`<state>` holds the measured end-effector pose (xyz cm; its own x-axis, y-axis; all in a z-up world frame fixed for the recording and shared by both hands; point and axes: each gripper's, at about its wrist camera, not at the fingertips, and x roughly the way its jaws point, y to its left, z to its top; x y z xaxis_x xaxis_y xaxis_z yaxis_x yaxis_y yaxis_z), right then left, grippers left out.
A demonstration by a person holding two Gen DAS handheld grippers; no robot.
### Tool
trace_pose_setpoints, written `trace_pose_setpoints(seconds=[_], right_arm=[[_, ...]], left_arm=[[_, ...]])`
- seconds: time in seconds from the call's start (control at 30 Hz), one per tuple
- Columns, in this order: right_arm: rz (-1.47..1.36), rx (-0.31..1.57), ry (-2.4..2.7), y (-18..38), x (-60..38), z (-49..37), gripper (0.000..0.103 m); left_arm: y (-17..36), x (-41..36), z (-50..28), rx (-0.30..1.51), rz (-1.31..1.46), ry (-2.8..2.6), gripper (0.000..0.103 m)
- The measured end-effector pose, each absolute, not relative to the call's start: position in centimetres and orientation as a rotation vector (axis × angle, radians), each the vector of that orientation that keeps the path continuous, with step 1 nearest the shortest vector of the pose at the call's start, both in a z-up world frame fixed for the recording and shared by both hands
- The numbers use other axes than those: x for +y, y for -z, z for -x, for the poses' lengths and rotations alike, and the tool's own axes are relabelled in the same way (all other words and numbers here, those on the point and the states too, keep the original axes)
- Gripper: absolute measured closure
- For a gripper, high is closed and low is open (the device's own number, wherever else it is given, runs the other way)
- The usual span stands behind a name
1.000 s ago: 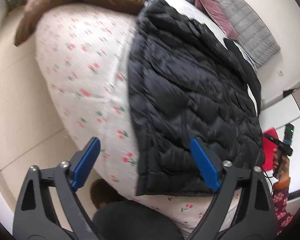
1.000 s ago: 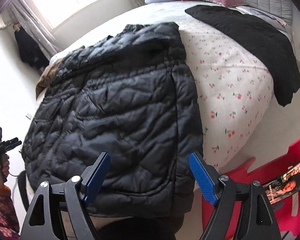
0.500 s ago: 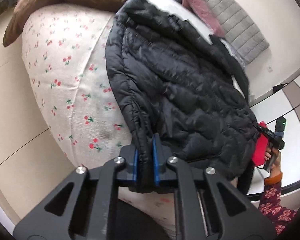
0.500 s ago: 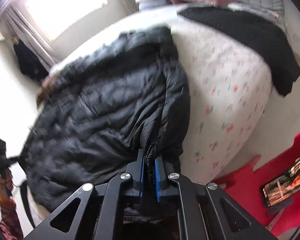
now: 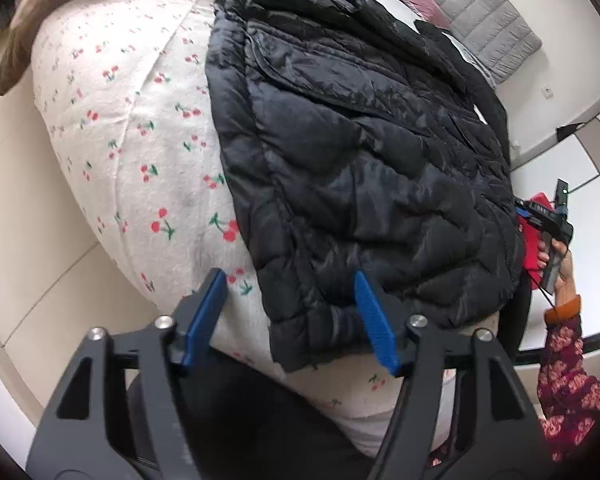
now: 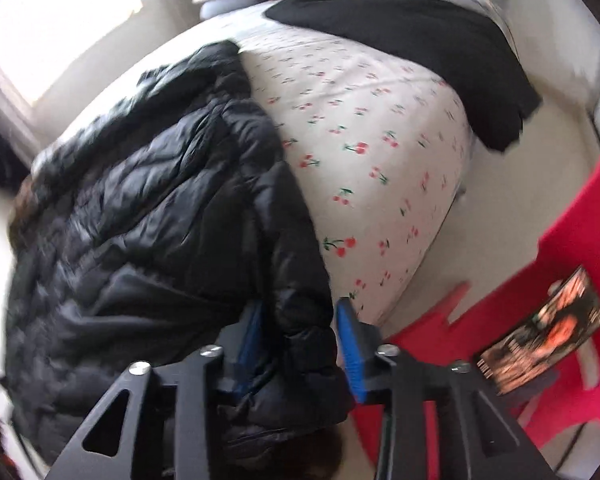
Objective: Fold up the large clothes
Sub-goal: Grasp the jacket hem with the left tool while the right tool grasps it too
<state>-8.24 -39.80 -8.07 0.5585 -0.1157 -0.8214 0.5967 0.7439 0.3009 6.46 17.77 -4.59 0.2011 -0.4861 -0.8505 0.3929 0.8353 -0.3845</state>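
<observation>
Both jaws gape astride the black jacket hem; only right wrist shows a red chair.

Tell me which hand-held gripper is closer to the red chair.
Right. The right hand-held gripper sits open at the black jacket hem beside the red chair; the left hand-held gripper is open at the hem's opposite corner, farther away.

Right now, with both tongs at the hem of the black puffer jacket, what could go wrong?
1. Both tongs are open, left and right, so the puffer jacket may stay put or slip when lifted.
2. Its hem hangs over the edge of the bed; a tug toward the edge could slide it off.
3. The black garment lying farther up the bed could get caught in a wide fold.
</observation>
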Motion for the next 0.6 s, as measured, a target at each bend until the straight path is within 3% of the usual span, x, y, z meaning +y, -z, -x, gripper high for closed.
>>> trace_pose_setpoints(seconds=[0.13,0.2,0.27,0.4,0.6], right_arm=[[-0.778,0.82,0.336,9.2,-41.1,9.3,0.054],[-0.808,0.807,0.316,9.8,-41.4,9.5,0.054],[-0.798,0.805,0.303,9.9,-41.3,9.8,0.055],[-0.719,0.801,0.282,8.7,-40.0,9.5,0.088],[-0.553,0.753,0.302,4.6,-36.6,10.4,0.095]], left_arm=[[5.3,18.8,-6.4,1.231,0.178,0.668,0.039],[5.2,18.7,-5.4,1.221,0.197,0.699,0.062],[5.1,18.5,-5.0,1.219,0.215,0.72,0.072],[4.6,17.3,-5.0,1.192,0.207,0.682,0.086],[2.0,17.2,-3.5,1.089,0.196,0.631,0.092]])
